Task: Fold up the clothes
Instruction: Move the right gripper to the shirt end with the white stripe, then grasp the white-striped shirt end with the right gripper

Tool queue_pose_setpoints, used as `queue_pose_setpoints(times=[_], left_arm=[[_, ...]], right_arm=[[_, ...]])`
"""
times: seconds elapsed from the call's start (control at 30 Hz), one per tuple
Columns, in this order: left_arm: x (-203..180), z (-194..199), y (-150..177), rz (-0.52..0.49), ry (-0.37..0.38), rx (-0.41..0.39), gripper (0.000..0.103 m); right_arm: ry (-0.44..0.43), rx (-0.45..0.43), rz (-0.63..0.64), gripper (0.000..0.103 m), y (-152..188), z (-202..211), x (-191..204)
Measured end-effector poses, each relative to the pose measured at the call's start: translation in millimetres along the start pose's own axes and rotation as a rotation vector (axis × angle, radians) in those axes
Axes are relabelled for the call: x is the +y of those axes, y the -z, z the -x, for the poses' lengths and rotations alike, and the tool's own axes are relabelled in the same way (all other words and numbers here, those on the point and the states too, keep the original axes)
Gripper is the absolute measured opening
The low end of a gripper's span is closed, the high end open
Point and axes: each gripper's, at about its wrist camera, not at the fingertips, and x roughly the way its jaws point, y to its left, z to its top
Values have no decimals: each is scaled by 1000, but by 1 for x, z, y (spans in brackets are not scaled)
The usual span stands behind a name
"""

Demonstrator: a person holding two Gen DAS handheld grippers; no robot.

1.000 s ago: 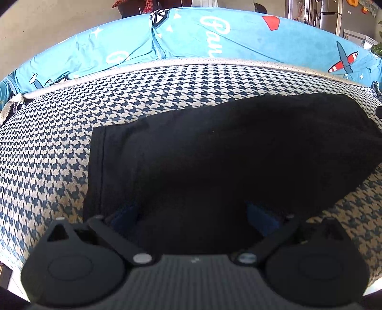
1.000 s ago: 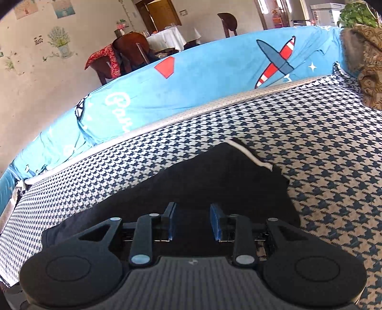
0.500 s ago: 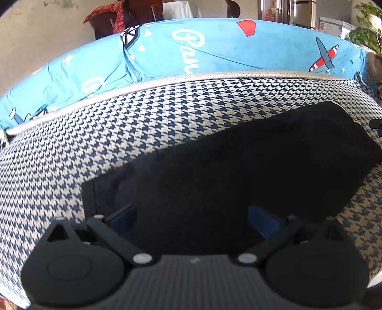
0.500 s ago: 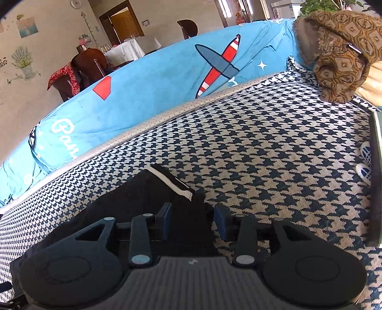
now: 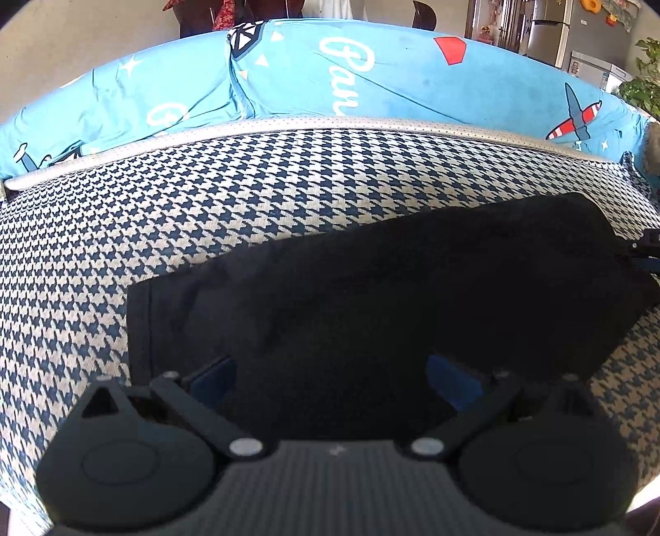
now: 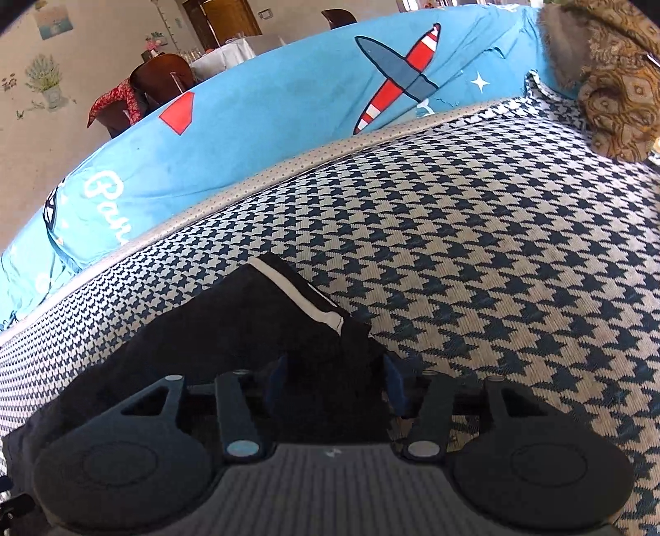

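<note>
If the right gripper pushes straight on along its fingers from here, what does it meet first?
Probably the black garment: the right gripper, jaws opening, points down at its white-striped end, cloth lying between them. Beyond is the houndstooth cover. Depth is unclear.

Beige wall (image 6: 24, 140) with flower stickers, wooden door (image 6: 222, 16), dining chair (image 6: 161, 82) (red cloth draped), fridge (image 5: 544, 37).

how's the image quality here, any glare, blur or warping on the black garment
Left wrist view: black garment underexposed, folds barely readable; fisheye bends the blue cushion into an arc. Right wrist view: sharper, the white stripe reads clearly; sunlit, no strong glare; edges warped.
</note>
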Motion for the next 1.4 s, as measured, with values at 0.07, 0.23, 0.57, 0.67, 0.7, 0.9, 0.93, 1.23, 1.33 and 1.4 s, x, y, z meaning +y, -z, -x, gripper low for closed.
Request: queue_pose_setpoints(times=[0.07, 0.23, 0.57, 0.67, 0.7, 0.9, 0.93, 1.23, 1.33, 1.4], left_arm=[[1, 0, 1, 6, 5, 8, 103], [1, -1, 3, -2, 2, 10, 103], [6, -8, 7, -19, -29, 21, 103], [10, -9, 8, -10, -33, 26, 103], [12, -10, 8, -6, -35, 27, 103], [15, -10, 7, 13, -52, 26, 103], [16, -10, 7, 14, -55, 26, 103], [24, -9, 6, 56, -79, 23, 103], [28, -11, 5, 78, -78, 28, 103], [31, -12, 5, 90, -79, 30, 103]], right_arm=[[4, -6, 11, 53, 1, -3, 2], [10, -18, 48, 35, 3, -9, 8], [-26, -85, 61, 14, 1, 3, 31], [-47, -141, 73, 14, -2, 17, 43], [-62, -162, 84, 14, -2, 22, 50], [-145, -235, 222, 14, 5, 45, 101], [-155, -234, 247, 14, 8, 45, 109], [-230, -190, 463, 14, 38, 35, 167], [-245, -171, 525, 14, 51, 31, 181], [-251, -150, 556, 15, 60, 26, 188]])
